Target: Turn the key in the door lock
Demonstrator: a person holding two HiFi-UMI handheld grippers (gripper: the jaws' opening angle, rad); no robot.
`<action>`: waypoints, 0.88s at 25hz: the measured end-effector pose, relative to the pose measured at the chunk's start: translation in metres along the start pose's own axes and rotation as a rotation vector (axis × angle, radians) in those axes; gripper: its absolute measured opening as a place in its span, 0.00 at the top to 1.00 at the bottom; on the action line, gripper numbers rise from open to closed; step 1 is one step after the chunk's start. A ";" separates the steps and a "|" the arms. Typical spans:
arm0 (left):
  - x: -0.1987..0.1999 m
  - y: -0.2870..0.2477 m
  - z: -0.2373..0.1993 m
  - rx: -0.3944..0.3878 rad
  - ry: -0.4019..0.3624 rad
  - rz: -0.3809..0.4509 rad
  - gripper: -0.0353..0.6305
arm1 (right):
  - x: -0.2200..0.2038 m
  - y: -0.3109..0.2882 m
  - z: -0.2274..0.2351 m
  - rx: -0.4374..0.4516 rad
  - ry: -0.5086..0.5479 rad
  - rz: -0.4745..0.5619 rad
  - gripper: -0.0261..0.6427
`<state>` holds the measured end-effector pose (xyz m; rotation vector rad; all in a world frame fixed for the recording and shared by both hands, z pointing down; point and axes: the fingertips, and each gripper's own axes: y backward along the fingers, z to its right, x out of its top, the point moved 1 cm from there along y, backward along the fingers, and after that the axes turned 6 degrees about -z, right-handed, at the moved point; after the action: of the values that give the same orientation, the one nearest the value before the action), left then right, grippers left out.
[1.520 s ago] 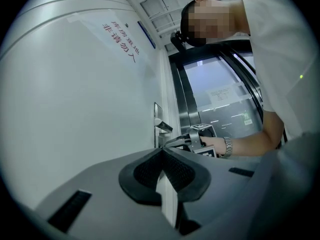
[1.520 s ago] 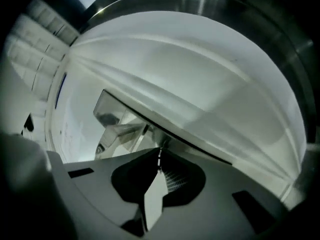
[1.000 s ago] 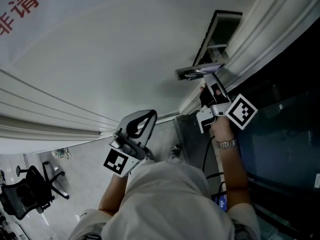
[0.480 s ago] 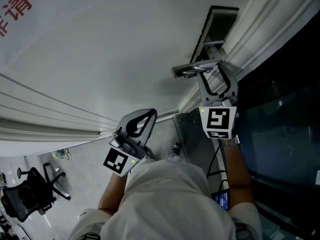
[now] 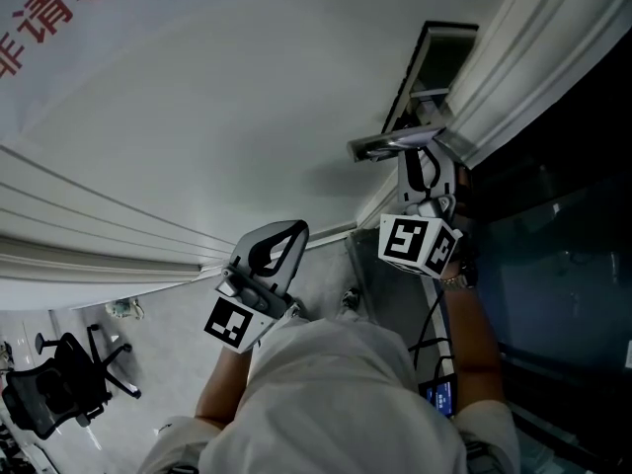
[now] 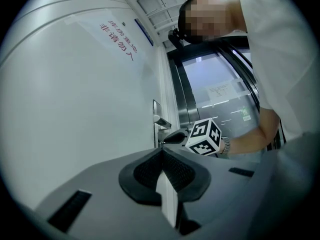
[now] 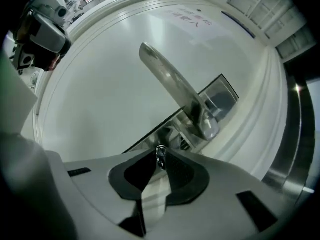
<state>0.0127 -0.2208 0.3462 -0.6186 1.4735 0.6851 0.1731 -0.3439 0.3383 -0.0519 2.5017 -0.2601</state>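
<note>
The white door (image 5: 227, 107) bears a silver lever handle (image 5: 395, 143) on a steel lock plate (image 5: 427, 67). My right gripper (image 5: 422, 158) reaches up just under the handle. In the right gripper view a small metal key (image 7: 161, 156) sticks out of the plate (image 7: 215, 101) below the handle (image 7: 175, 91), and the pads pinch it; these jaws have just been closing onto it. My left gripper (image 5: 296, 227) hangs away from the door to the lower left, shut, with nothing in it. From the left gripper view the right gripper (image 6: 172, 138) shows at the lock.
Red lettering (image 5: 59, 8) marks the door's upper left. White frame moulding (image 5: 533, 47) runs beside the lock, with dark glass panels (image 5: 563, 265) beyond it on the right. An office chair (image 5: 59, 383) stands on the floor at the lower left.
The right gripper has rolled about its own axis at the lock, so its marker cube now faces the head camera. Its jaws spread wide, then closed in. The left gripper has stayed put.
</note>
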 end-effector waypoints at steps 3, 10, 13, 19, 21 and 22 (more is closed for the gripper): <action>-0.001 0.003 -0.005 0.009 0.001 -0.002 0.93 | 0.000 -0.001 0.004 0.023 -0.155 0.016 0.94; -0.002 0.004 -0.006 0.006 0.004 -0.004 0.93 | -0.008 -0.005 0.017 0.346 -1.017 0.098 0.94; -0.003 0.002 -0.005 0.000 0.002 -0.004 0.93 | -0.012 -0.006 0.018 0.431 -1.246 0.123 0.94; -0.005 0.004 -0.003 0.003 0.010 -0.011 0.93 | -0.019 -0.009 0.020 0.538 -1.633 0.146 0.94; -0.005 0.005 -0.003 0.009 0.012 -0.010 0.93 | -0.026 -0.009 0.017 0.549 -1.793 0.117 0.94; -0.006 0.005 -0.004 0.011 0.011 -0.010 0.93 | -0.027 -0.009 0.017 0.551 -1.839 0.110 0.94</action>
<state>0.0065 -0.2200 0.3519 -0.6217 1.4832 0.6667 0.2047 -0.3532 0.3423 0.0584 0.5692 -0.5096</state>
